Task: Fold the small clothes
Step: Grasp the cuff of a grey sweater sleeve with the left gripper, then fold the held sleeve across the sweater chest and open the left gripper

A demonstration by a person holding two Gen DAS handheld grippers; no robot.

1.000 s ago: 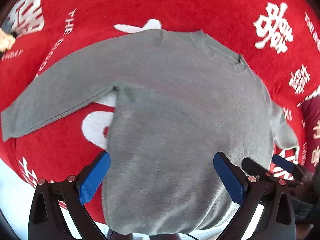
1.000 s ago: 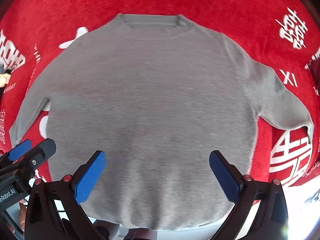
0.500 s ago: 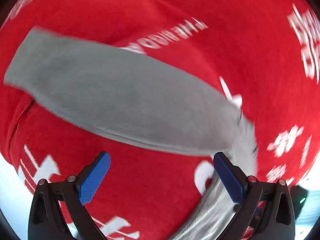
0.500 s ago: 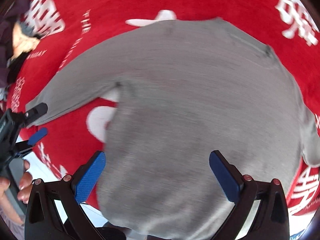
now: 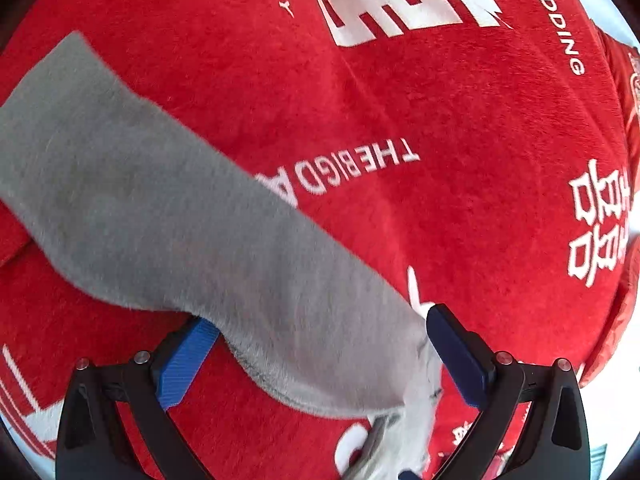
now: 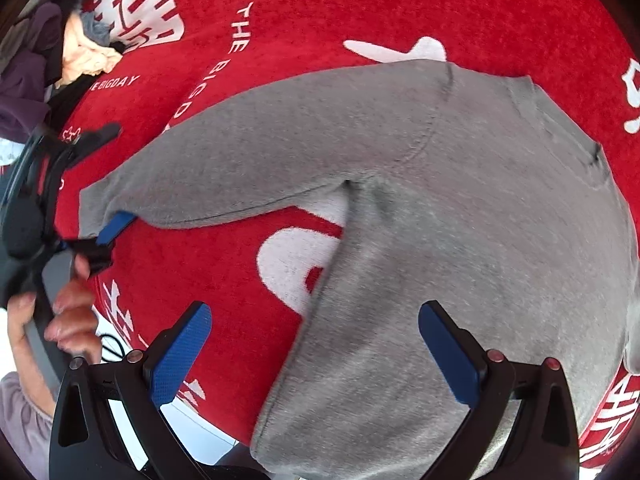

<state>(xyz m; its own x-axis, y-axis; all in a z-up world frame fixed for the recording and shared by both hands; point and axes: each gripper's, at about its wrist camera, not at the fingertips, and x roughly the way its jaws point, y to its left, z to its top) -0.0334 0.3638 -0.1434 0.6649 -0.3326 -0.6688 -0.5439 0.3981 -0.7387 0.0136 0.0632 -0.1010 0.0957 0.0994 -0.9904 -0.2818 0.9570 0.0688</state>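
A small grey sweater (image 6: 460, 208) spread flat on a red cloth (image 6: 360, 8) with white writing, front down or up, hard to say which. Body in the middle, neck hole toward the far right, one sleeve (image 6: 240, 164) stretched out sideways to the left. Laid flat like this so the sleeves can be turned in first.

Left gripper (image 5: 316, 356) down low at the end of that sleeve. Blue fingers (image 5: 184, 360) spread wide, one on each side of the grey cloth, the near one tucked just under the sleeve's edge. Not pinching yet, from the look of it, though the cloth hides part of the gap. Placed there to catch the cuff end, so the sleeve can be lifted and laid over the body.

Right gripper (image 6: 316, 356) hanging over the bottom edge of the sweater, wide open too, holding nothing. Probably waiting close by to keep the body from sliding.

A heap of other clothes (image 6: 60, 48) at the far left corner, well apart.

A bare hand (image 6: 68, 308) wrapped around the left gripper's handle.
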